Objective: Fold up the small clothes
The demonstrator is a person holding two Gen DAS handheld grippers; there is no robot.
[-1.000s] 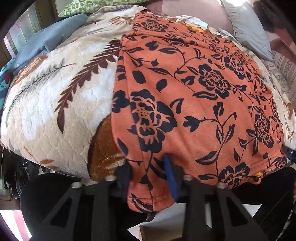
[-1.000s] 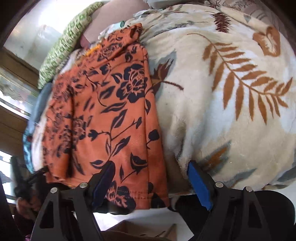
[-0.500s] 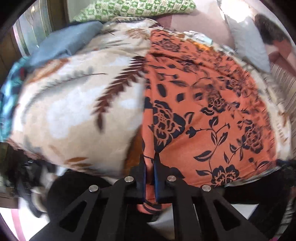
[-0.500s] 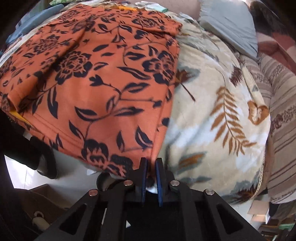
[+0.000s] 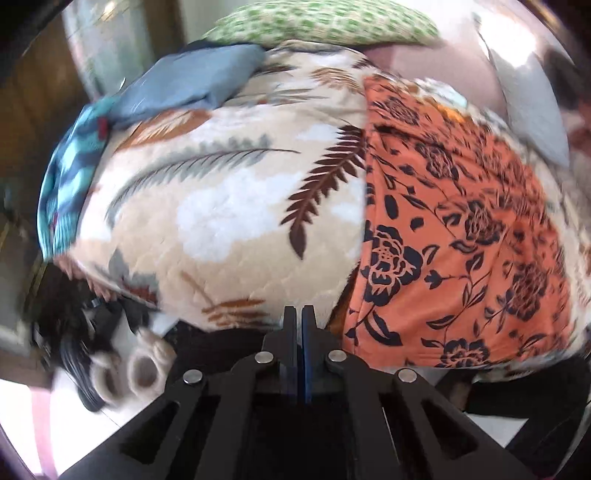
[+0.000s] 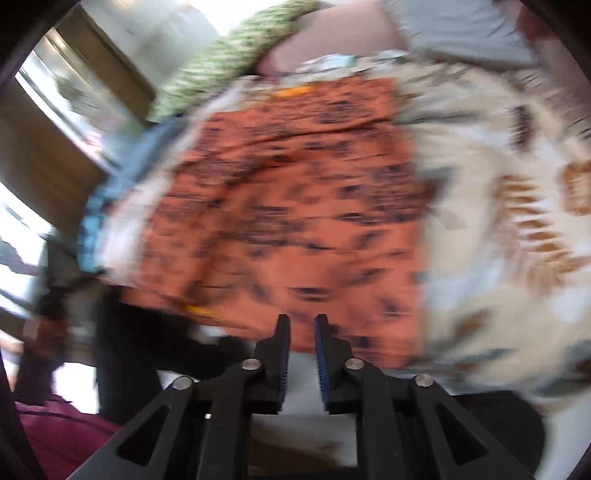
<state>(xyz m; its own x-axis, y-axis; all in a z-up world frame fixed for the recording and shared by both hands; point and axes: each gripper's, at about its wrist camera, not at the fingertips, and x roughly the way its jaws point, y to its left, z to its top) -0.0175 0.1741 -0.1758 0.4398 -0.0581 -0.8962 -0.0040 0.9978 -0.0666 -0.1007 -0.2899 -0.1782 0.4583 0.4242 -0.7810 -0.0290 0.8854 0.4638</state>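
An orange garment with a dark floral print [image 5: 454, 236] lies flat on a cream leaf-patterned blanket [image 5: 221, 206]. My left gripper [image 5: 299, 314] is shut and empty, just left of the garment's near left corner. In the blurred right wrist view the garment [image 6: 295, 221] fills the middle. My right gripper [image 6: 302, 325] has its jaws slightly apart with nothing between them, at the garment's near hem.
A blue cloth [image 5: 192, 85] and a teal patterned cloth [image 5: 70, 177] lie at the blanket's far left. A green patterned pillow [image 5: 317, 22] and a grey pillow [image 5: 532, 110] sit at the back. Slippers [image 5: 125, 369] lie on the floor below the bed edge.
Both grippers closed on the garment's near hem half a second ago. Now the left has let go and shifted left off the cloth; the right has opened slightly and released it.
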